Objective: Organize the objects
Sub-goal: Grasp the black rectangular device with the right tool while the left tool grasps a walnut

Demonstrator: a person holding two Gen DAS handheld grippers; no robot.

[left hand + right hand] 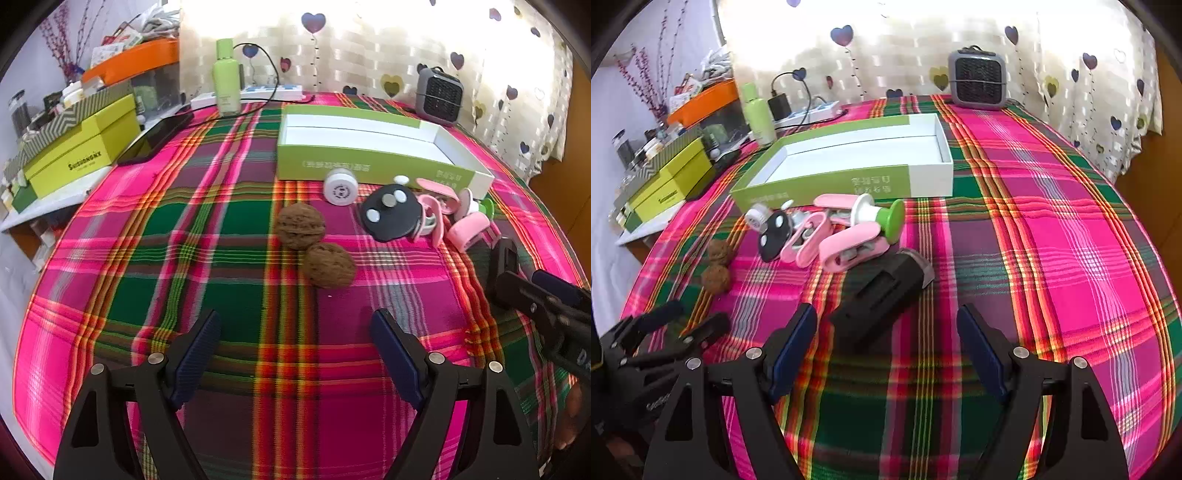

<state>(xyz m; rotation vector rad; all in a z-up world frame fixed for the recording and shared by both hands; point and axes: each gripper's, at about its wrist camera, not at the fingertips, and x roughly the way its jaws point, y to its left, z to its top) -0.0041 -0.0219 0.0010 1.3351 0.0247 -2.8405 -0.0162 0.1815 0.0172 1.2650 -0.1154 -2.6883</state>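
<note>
1. Both tongs hang spread wide over the plaid cloth [221, 206], nothing between the pads: left gripper [295, 343], right gripper [886, 339].
2. The box [827, 184] sits empty at the far side; nothing looks sorted yet, so this seems the start.
3. Loose things lie just before it: two walnuts [314, 243] touching, a white jar [340, 186], a black disc [391, 214], pink clips [827, 240], a black block [882, 295].
4. Likely next: right gripper drops onto the block, closest ahead, and must straddle it squarely.
</note>
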